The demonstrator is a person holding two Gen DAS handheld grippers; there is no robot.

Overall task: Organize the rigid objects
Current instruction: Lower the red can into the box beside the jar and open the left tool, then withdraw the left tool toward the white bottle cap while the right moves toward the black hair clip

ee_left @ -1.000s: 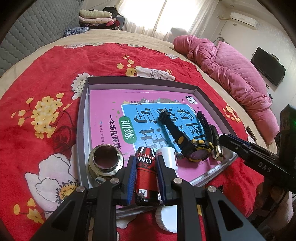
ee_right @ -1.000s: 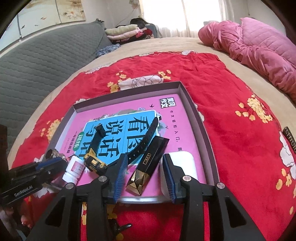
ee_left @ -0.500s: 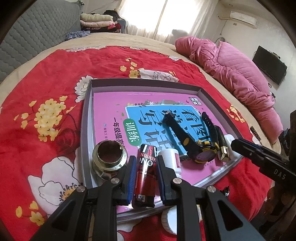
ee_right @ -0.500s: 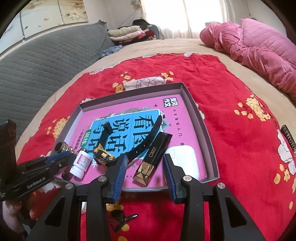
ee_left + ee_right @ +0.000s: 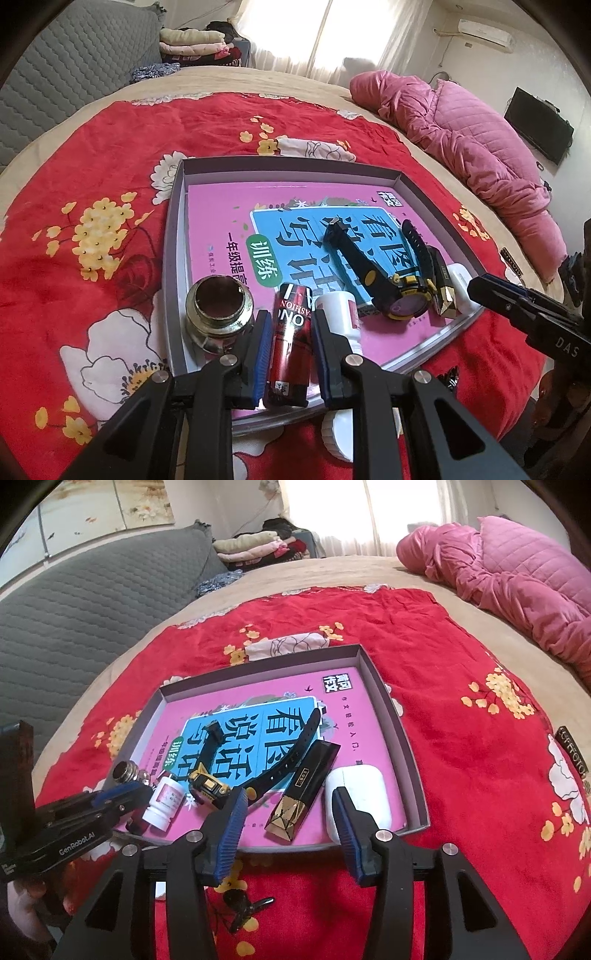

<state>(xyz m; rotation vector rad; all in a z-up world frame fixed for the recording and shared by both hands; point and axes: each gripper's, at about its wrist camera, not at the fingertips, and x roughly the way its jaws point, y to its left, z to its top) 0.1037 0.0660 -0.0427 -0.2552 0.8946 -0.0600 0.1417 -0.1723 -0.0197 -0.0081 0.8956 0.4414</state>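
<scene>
A red floral blanket [image 5: 92,206] spreads beneath and beyond the tongs. Farther ahead, a pink quilt [image 5: 517,579] lies bunched to the right, folded clothes [image 5: 192,42] sit stacked at the far left, beside a grey quilted headboard [image 5: 74,602].

Both wrist fisheyes sit close over the near rim of the grey tray [image 5: 173,258] on the bed, angled down and forward — left cam at its left corner, right cam at its right. Shared: tray [image 5: 413,775], pink book [image 5: 221,206], watch [image 5: 207,784] — and each sees the other gripper.
</scene>
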